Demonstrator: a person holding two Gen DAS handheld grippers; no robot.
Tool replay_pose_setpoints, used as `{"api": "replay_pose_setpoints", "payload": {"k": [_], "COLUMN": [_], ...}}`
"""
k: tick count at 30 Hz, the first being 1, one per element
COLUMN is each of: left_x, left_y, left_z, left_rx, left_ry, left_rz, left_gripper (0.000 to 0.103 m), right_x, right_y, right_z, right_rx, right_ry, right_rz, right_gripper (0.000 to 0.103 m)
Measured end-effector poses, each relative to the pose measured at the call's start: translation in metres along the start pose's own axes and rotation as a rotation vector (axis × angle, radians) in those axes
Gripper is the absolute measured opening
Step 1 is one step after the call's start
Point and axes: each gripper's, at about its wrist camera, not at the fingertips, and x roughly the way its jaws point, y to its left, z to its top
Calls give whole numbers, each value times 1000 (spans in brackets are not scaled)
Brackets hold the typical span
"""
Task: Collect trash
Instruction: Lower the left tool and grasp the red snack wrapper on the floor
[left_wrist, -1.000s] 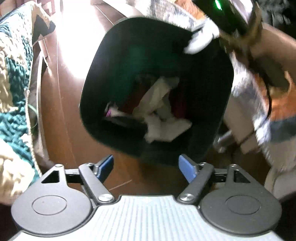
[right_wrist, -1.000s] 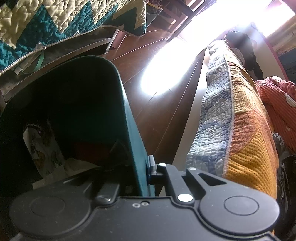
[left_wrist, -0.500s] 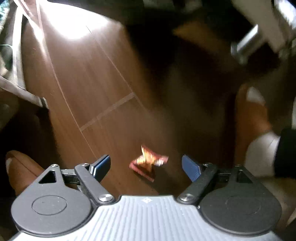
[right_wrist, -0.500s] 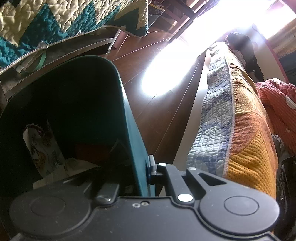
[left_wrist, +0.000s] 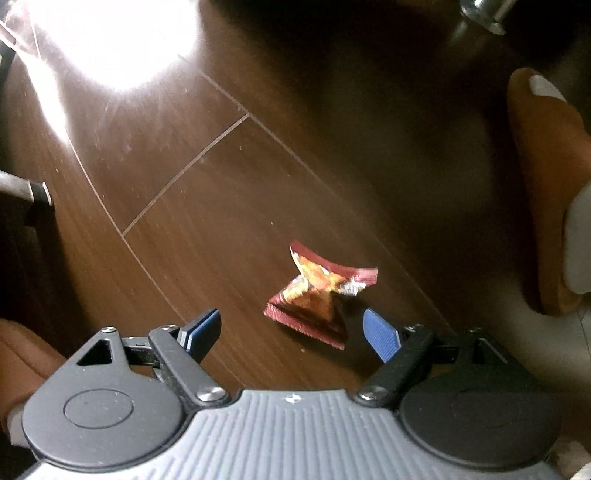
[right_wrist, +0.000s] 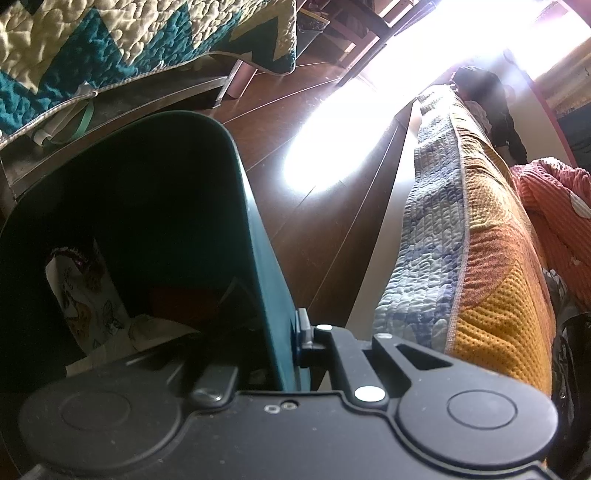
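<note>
**Open tongs over a wrapper, the other pair clamped on the bin**

The left gripper (left_wrist: 291, 328) points down at the floor with its jaws spread wide and nothing pressed between them. Its blue pads (left_wrist: 380, 334) stand on either side of open air. Just ahead of them, a little toward the right-hand pad, a crumpled red and orange snack wrapper (left_wrist: 317, 295) lies flat on the dark wooden floor (left_wrist: 221, 206), not touched by either finger. Off to the right of the tongs a brown slipper (left_wrist: 546, 192) rests on the boards. Farther ahead a hard patch of glare (left_wrist: 110, 40) whitens the wood, and a metal furniture leg (left_wrist: 484, 13) shows at the top edge.

The right gripper (right_wrist: 291, 347) is clenched on the wall of a dark green trash bin (right_wrist: 266, 266), one finger inside the rim and one outside. Inside the bin, just left of the tongs, sit a patterned paper wrapper (right_wrist: 85, 299), something red (right_wrist: 181, 302) and pale crumpled paper (right_wrist: 155, 328). To the right of the tongs runs a quilted cover in blue, orange and yellow (right_wrist: 476, 258), with a red ribbed cloth (right_wrist: 554, 214) beyond it. Past the bin on the left hangs a teal and cream quilt (right_wrist: 110, 48), and between them the floor stretches away into bright sunlight.
</note>
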Motion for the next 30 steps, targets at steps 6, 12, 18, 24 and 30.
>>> {"api": "replay_pose_setpoints", "payload": {"k": [6, 12, 18, 24, 30], "left_x": [6, 10, 7, -7, -21], "left_y": [-1, 2, 8, 15, 24], "left_z": [3, 6, 7, 8, 9], "left_rx": [21, 6, -24, -73, -113], "left_ry": [4, 9, -11, -46, -66], "left_rz": [-34, -61, -95, -135, -155], "left_gripper": [73, 42, 12, 6, 5], "right_x": [2, 2, 2, 2, 2], "right_y": [-2, -2, -2, -2, -1], "right_z": [0, 1, 0, 0, 0], "right_rx": [10, 11, 11, 10, 9], "right_ry": [3, 3, 3, 1, -1], "right_rz": [1, 0, 0, -1, -1], "right_gripper": [5, 5, 5, 5, 5]}}
